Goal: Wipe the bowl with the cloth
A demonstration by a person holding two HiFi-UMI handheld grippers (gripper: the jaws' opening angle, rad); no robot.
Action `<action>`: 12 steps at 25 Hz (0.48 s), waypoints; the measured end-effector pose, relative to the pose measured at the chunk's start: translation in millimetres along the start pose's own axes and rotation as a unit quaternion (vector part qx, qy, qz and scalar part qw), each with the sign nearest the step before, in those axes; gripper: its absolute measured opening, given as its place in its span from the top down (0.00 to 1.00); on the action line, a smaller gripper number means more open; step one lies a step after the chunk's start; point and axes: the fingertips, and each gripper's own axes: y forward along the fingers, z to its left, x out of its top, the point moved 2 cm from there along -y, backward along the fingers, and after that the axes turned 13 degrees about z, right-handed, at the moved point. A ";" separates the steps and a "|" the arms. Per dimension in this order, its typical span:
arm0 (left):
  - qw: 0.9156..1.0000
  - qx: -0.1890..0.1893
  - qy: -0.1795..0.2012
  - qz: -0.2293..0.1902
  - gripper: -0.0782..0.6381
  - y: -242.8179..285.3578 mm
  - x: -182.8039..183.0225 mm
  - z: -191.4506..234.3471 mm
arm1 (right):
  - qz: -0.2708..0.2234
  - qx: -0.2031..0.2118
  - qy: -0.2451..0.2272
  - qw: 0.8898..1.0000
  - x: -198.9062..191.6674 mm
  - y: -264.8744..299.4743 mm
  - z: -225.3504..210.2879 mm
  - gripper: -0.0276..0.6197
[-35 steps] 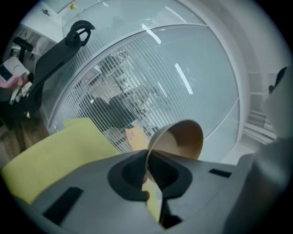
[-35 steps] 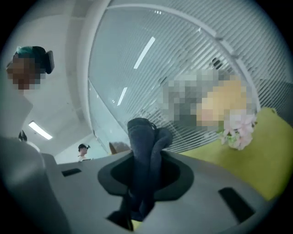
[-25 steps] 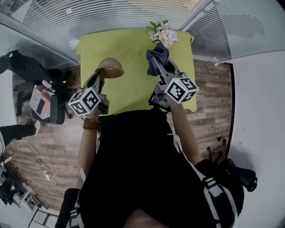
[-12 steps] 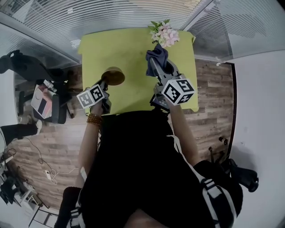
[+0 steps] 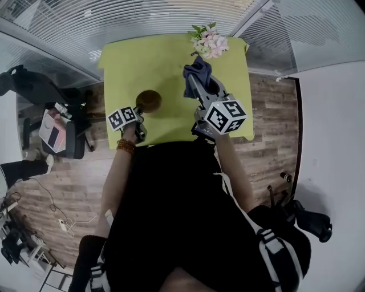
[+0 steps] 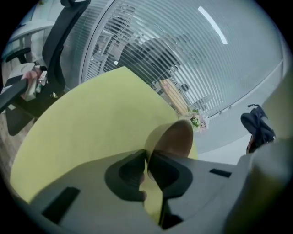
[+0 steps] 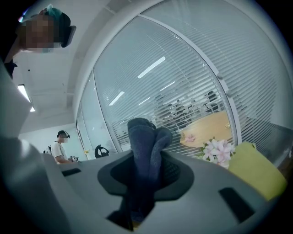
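A brown bowl (image 5: 148,100) hangs low over the left part of the yellow-green table (image 5: 165,63), held by its rim. My left gripper (image 5: 139,112) is shut on that rim. In the left gripper view the thin bowl (image 6: 176,139) edge runs between the closed jaws, its brown inside facing right. My right gripper (image 5: 194,84) is held above the table's right part, shut on a dark blue cloth (image 5: 197,73). In the right gripper view the folded cloth (image 7: 145,153) stands up between the jaws.
A pink and white flower bunch (image 5: 209,43) stands at the table's far right corner. Glass walls with blinds (image 5: 142,17) lie behind the table. A black office chair (image 5: 34,88) and clutter sit on the wooden floor at left. A person (image 7: 58,146) stands far off.
My left gripper has come down toward the table with the bowl, looking smaller and nearer the table's near edge. The right gripper and cloth have hardly moved.
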 end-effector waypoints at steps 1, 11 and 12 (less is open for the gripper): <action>1.000 -0.004 -0.009 0.004 0.87 2.9 -2.0 2.3 | 0.000 -0.001 0.001 1.000 -0.3 -0.2 -0.2 0.82; 0.992 -0.069 -0.098 0.025 0.80 19.7 -13.8 14.4 | -0.008 -0.005 0.011 1.000 6.0 -4.0 -6.7 0.82; 0.992 -0.076 -0.100 0.023 0.79 19.8 -13.8 13.9 | -0.009 -0.005 0.013 1.000 6.6 -4.2 -7.8 0.82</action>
